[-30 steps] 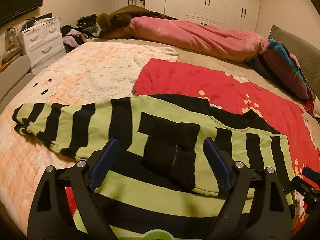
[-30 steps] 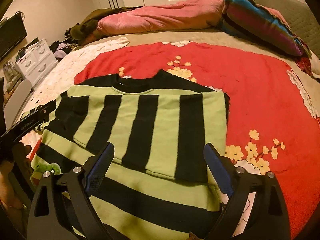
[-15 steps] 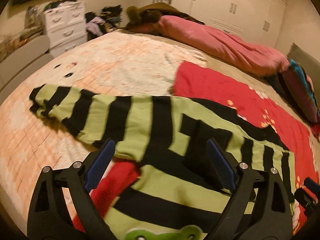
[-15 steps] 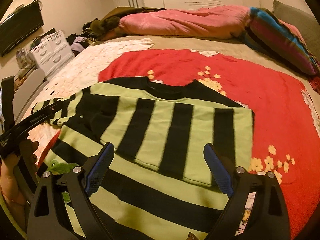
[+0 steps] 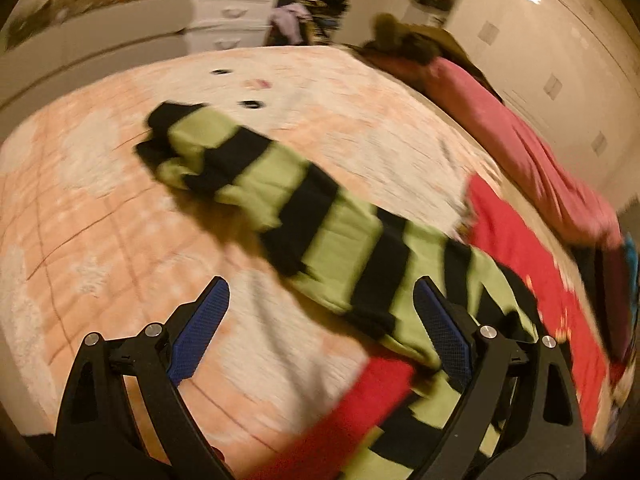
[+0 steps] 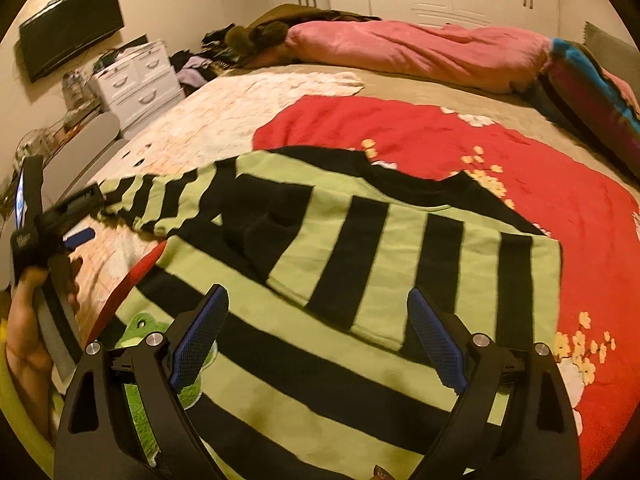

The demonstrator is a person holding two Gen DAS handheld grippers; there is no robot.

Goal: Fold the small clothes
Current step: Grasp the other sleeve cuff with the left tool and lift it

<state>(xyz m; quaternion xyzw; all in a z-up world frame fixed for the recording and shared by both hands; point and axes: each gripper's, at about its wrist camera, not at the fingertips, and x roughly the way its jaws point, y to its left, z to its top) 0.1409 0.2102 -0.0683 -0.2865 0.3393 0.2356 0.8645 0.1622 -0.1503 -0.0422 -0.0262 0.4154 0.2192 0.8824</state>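
Observation:
A green-and-black striped sweater (image 6: 360,280) lies flat on the bed, one sleeve folded across its chest. Its other sleeve (image 5: 280,200) stretches out to the left over the peach blanket, cuff bunched at the far end. My left gripper (image 5: 320,292) hovers open above the blanket near where this sleeve meets the body; nothing is between its blue pads (image 5: 200,332). The picture is blurred. In the right wrist view a hand holds the left gripper (image 6: 76,220) beside the sleeve. Over the sweater's lower part, my right gripper (image 6: 316,296) stands open and holds nothing.
A red flowered blanket (image 6: 520,168) lies under and right of the sweater, a peach blanket (image 5: 100,220) to the left. A pink duvet (image 6: 420,52) and striped pillow (image 6: 592,92) lie along the far side. White drawers (image 6: 136,80) stand beyond the bed's left edge.
The left gripper has swung left from the folded chest toward the outstretched sleeve and rolled, tilting the view. The right gripper has shifted a little over the sweater. Both stay open.

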